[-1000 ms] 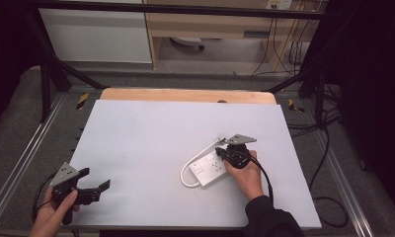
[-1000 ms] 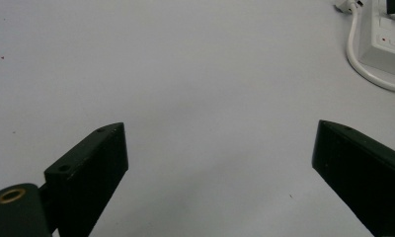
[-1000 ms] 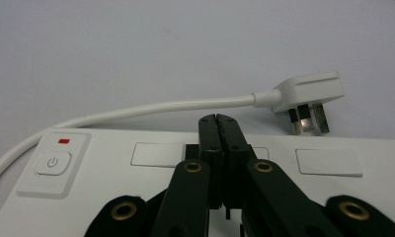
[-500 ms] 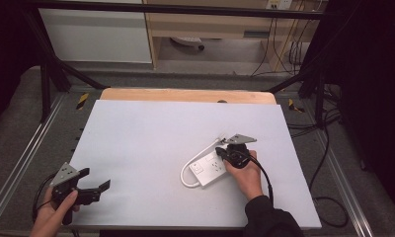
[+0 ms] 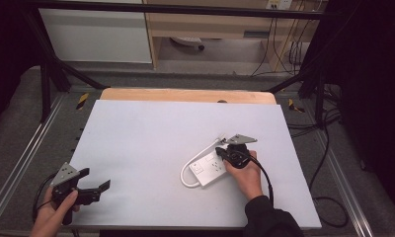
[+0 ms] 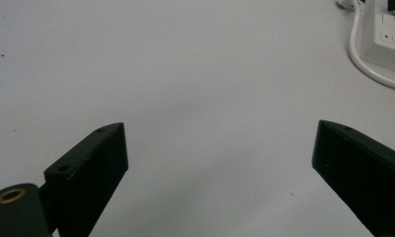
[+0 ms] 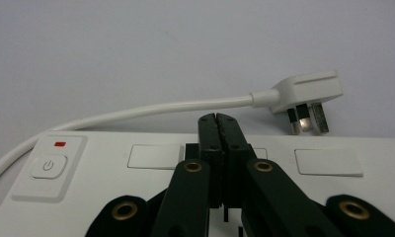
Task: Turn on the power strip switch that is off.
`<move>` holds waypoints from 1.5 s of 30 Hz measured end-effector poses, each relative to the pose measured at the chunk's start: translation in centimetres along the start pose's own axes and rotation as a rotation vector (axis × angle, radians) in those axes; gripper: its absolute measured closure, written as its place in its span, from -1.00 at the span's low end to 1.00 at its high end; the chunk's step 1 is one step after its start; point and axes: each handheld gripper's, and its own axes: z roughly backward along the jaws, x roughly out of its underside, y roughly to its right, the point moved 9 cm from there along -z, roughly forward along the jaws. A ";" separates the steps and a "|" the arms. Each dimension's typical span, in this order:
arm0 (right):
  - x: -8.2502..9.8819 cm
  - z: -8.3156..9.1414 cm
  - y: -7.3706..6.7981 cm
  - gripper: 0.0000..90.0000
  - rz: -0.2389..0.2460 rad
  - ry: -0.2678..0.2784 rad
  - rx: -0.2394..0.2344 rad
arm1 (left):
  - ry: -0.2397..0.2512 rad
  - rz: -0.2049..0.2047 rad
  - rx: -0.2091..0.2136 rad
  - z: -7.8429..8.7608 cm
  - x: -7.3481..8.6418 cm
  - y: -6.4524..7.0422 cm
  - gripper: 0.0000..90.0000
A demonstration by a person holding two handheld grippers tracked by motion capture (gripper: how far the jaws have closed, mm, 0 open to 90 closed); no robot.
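Item: white plastic power strip (image 5: 209, 167) with white cable and three-pin plug (image 7: 308, 95), lying right of centre on the pale grey table sheet (image 5: 151, 143). I see my right gripper (image 7: 218, 118) clenched, jaws together over the strip's top face. Left gripper (image 6: 220, 163) released, well apart from it.

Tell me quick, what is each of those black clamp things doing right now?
Left gripper: open, holding nothing, above the white table.
Right gripper: shut, empty, jaws pressed together over the white plastic power strip.
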 end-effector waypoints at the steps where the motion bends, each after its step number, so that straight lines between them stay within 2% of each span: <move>1: 0.0 0.0 0.0 1.00 0.000 0.000 0.000 | 0.000 0.000 0.000 0.0 0.0 0.0 -0.84; 11: 0.0 0.0 0.0 1.00 -0.009 0.004 -0.007 | -0.002 -0.001 -0.001 0.0 0.0 0.0 -0.84; 35: 0.2 -0.1 0.0 1.00 0.001 -0.004 -0.008 | -0.002 -0.001 0.000 0.0 0.0 0.0 -0.84; 45: -0.5 0.4 0.0 1.00 -0.014 0.041 -0.017 | -0.002 0.000 -0.002 0.0 0.0 0.0 -0.84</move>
